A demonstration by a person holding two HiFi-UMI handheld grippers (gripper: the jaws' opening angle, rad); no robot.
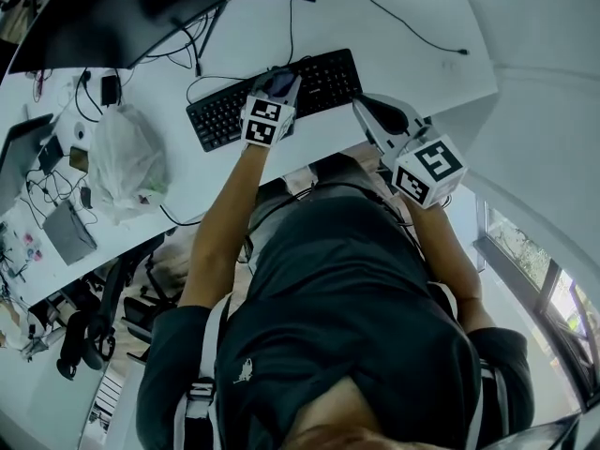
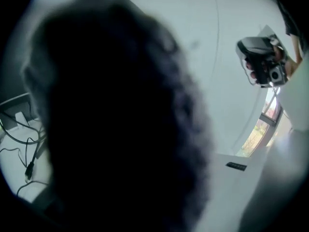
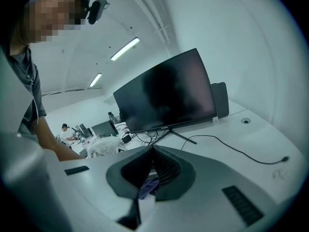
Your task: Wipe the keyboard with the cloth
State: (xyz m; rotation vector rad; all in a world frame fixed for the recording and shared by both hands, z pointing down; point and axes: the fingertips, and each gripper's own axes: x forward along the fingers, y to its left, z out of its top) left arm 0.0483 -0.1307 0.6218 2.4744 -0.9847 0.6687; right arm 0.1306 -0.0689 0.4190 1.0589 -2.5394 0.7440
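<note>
A black keyboard point(image 1: 323, 78) lies on the white desk point(image 1: 403, 36) in front of the monitor. My left gripper point(image 1: 276, 96) is over the keyboard's middle, shut on a dark bluish cloth point(image 1: 280, 82) that rests on the keys. In the left gripper view that cloth point(image 2: 111, 124) covers most of the picture and hides the jaws. My right gripper point(image 1: 362, 106) hovers off the keyboard's right end, near the desk's front edge. Its grey jaws point(image 3: 153, 148) meet at the tips with nothing between them. It also shows as the right gripper point(image 2: 263, 62) in the left gripper view.
A large dark monitor point(image 3: 166, 93) stands behind the keyboard with a loose cable point(image 1: 461, 52) to its right. A white plastic bag point(image 1: 127, 153), a laptop point(image 1: 19, 157) and tangled cables point(image 1: 56, 172) crowd the desk's left side. The person's torso is close to the desk's front edge.
</note>
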